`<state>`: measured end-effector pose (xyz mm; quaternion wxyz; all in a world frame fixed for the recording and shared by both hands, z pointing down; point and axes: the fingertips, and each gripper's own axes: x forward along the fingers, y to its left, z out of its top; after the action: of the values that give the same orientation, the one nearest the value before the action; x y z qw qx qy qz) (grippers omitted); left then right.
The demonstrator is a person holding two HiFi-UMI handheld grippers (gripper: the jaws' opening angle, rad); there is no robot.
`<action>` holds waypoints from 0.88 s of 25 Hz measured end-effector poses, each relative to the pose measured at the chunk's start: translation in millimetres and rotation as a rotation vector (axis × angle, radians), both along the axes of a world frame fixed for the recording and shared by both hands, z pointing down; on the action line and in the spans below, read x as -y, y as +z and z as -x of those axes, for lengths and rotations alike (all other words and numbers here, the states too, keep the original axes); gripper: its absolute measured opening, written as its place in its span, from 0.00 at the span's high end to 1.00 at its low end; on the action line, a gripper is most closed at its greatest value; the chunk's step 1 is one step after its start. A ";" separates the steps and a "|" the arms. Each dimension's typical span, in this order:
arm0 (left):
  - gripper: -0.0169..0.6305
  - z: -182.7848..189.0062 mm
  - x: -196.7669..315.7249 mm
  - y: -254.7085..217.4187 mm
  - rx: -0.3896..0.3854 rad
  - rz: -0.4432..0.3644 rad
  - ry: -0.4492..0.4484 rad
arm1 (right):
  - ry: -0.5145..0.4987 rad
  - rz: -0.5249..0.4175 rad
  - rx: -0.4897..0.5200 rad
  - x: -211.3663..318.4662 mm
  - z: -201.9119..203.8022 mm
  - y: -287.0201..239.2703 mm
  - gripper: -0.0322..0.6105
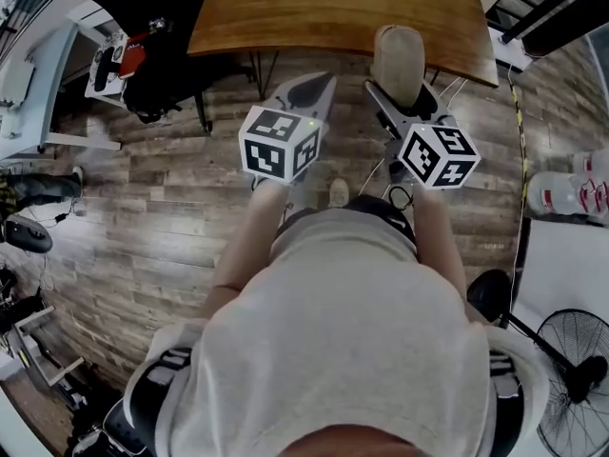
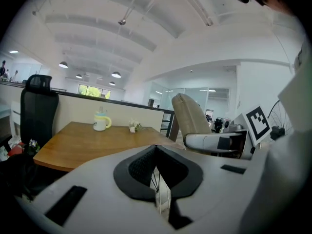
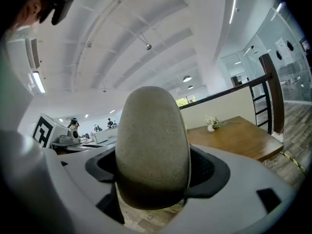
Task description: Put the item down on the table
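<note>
The beige oval item [image 3: 152, 140] sits clamped lengthwise in the right gripper [image 3: 154, 173].

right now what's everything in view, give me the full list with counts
wooden table: one, brown, ahead of the person
mug: one, white with a yellow handle, on the table's far side
flowers: one small bunch, white, on the table near the mug
office chair: one, black, at the table's left end
floor fan: one, black, on the floor at lower right
bottles: at least two, clear with red labels, on the floor at right
beige oval item: one, held upright off the table
right claw: one, grey, shut on the beige oval item
left claw: one, grey, shut, nothing in it
shirt: one, light grey, on the person
</note>
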<state>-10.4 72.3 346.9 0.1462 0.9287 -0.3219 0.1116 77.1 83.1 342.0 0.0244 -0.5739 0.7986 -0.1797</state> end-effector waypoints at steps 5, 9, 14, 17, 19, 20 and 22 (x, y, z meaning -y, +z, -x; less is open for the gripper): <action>0.96 -30.7 29.3 5.6 -0.002 0.011 -0.001 | 0.001 0.008 0.017 34.3 -24.3 4.9 0.32; 0.96 -37.3 39.1 16.2 0.005 0.042 -0.006 | 0.005 0.036 0.041 44.7 -33.8 17.2 0.32; 0.96 -36.8 55.8 18.8 -0.006 0.058 -0.010 | 0.010 0.057 0.082 54.5 -39.8 26.9 0.32; 0.96 -38.7 65.2 21.5 0.003 0.064 -0.015 | 0.020 0.066 0.093 63.3 -42.5 31.0 0.32; 0.96 -42.0 72.9 23.0 -0.003 0.076 -0.009 | 0.024 0.075 0.096 70.3 -41.5 33.3 0.32; 0.96 -44.0 77.0 24.2 -0.005 0.081 -0.002 | 0.024 0.081 0.095 74.1 -40.5 35.2 0.32; 0.96 -47.8 85.7 27.6 -0.005 0.090 0.010 | 0.022 0.096 0.092 82.2 -38.9 40.8 0.32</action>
<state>37.4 -13.5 374.5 0.1880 0.9230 -0.3117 0.1246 116.0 0.9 382.8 0.0356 -0.5743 0.7808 -0.2435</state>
